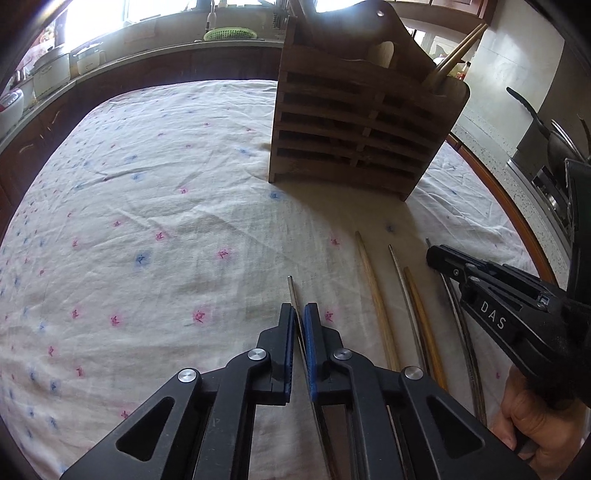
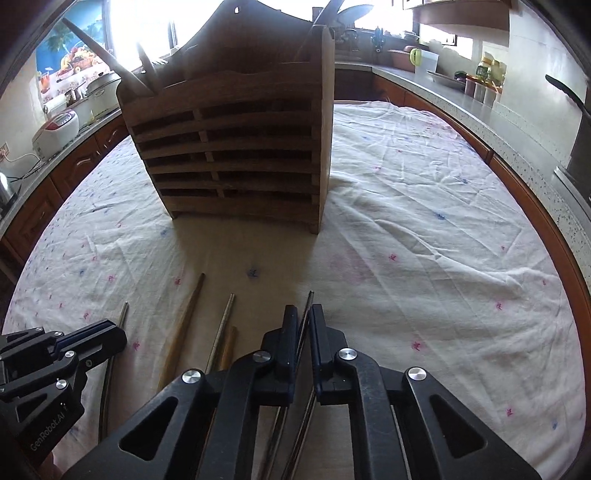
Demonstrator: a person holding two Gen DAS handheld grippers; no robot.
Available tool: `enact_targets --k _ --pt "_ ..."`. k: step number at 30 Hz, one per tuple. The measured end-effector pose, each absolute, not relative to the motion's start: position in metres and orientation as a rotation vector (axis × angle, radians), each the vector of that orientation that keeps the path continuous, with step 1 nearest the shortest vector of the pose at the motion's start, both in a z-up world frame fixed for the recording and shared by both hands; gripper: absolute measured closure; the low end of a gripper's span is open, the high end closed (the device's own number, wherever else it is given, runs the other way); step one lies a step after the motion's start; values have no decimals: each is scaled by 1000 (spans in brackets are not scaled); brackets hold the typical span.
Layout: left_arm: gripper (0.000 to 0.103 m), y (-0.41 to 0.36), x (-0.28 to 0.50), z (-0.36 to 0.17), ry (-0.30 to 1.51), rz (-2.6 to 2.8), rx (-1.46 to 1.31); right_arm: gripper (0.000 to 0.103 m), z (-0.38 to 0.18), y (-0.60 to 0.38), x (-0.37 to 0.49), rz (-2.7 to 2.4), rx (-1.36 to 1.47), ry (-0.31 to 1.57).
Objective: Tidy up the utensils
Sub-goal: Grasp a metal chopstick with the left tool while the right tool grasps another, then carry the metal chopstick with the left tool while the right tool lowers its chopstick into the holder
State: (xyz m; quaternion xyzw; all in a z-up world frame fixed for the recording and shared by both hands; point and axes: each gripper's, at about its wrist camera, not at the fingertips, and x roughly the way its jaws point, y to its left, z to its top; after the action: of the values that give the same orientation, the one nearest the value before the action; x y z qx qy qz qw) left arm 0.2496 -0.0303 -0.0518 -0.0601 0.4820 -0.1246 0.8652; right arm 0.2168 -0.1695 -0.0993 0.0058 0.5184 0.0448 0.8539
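Observation:
A slatted wooden utensil holder (image 1: 354, 147) (image 2: 236, 155) stands upright on the flowered tablecloth (image 1: 147, 206), with wooden utensils sticking out of its top. In front of it, several chopsticks lie side by side. My left gripper (image 1: 299, 317) (image 2: 118, 334) is shut on a thin metal chopstick (image 1: 291, 291) at the left end of the row. My right gripper (image 2: 304, 317) (image 1: 434, 254) is shut on another metal chopstick (image 2: 309, 302) at the right end. Between the two lie a pale wooden chopstick (image 1: 373, 295) (image 2: 186, 325), a metal one (image 1: 402, 288) (image 2: 225, 321) and a shorter-looking wooden one (image 1: 421, 325) (image 2: 231, 343).
A person's hand (image 1: 532, 417) holds the right gripper's handle. The table's wooden rim (image 2: 546, 221) curves along the right. Kitchen counters surround the table, carrying rice cookers (image 2: 59, 129), a green basket (image 1: 231, 34) and a dark pan (image 1: 554, 136).

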Motion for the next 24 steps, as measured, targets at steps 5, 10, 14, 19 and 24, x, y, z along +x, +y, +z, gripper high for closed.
enact_targets --k 5,10,14,19,24 --pt "99 -12 240 -36 985 -295 -186 99 -83 -181 209 126 120 1059" --pt "100 7 221 -6 915 -336 -236 99 -51 -188 195 170 192 993" --pt "100 25 201 20 851 -368 -278 99 -22 -193 182 202 228 930" --pt "100 44 174 51 766 -385 -312 99 15 -197 167 222 246 845" --pt "100 55 151 74 703 -398 -314 99 46 -202 157 235 256 765"
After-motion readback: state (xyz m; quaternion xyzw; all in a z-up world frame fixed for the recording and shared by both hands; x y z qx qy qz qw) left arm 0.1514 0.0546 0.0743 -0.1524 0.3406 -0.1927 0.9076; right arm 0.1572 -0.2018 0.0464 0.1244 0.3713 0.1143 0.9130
